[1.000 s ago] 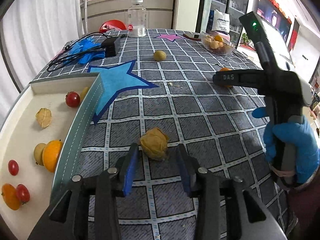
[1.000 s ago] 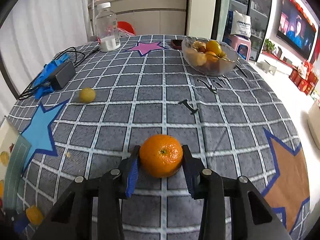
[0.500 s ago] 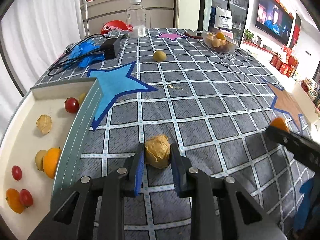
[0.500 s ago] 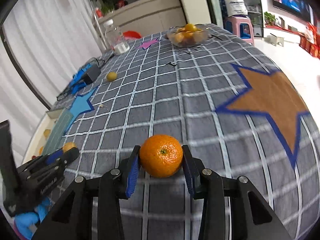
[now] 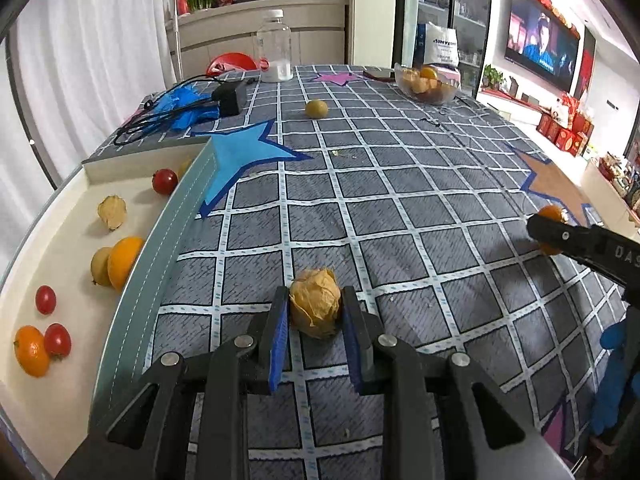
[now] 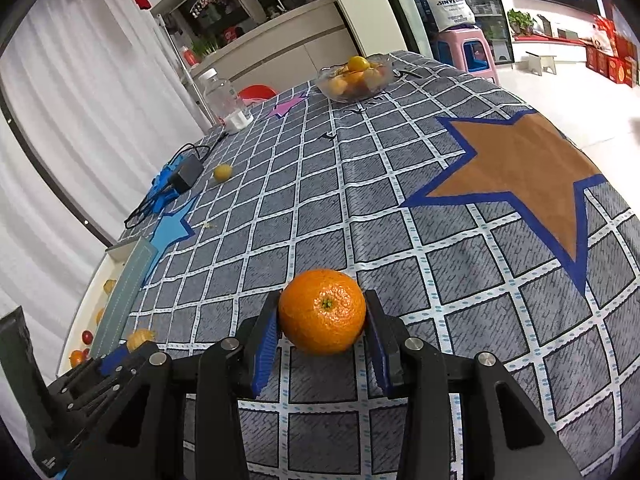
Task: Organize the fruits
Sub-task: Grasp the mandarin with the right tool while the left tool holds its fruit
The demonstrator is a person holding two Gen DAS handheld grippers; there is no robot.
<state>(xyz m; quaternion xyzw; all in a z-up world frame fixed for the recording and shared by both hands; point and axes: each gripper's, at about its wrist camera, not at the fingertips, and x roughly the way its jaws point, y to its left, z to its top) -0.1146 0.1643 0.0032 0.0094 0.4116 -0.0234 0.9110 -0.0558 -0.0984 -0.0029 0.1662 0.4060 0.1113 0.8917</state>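
Observation:
My left gripper point(image 5: 315, 312) is shut on a papery tan husk fruit point(image 5: 316, 306), just over the checked tablecloth near the tray's wall. The white tray point(image 5: 68, 248) at the left holds cherry tomatoes, small oranges, a yellow fruit and another husk fruit point(image 5: 112, 212). My right gripper point(image 6: 322, 316) is shut on an orange mandarin point(image 6: 322, 310) above the cloth. In the left wrist view the right gripper's finger point(image 5: 576, 240) enters from the right edge with the mandarin point(image 5: 552, 213) behind it. The left gripper with its husk fruit point(image 6: 141, 338) shows at the lower left of the right wrist view.
A small yellow-green fruit point(image 5: 316, 109) lies loose on the cloth further back. A glass bowl of fruit point(image 5: 426, 86) stands at the far right, a clear bottle point(image 5: 274, 50) at the far edge. A black adapter with cable point(image 5: 230, 98) lies on blue gloves point(image 5: 180, 106). A blue-gloved hand point(image 5: 616, 380) shows at right.
My left gripper's jaws closed on the husk fruit. The right gripper carried the mandarin from the table's middle toward the near right side and rolled, then held still.

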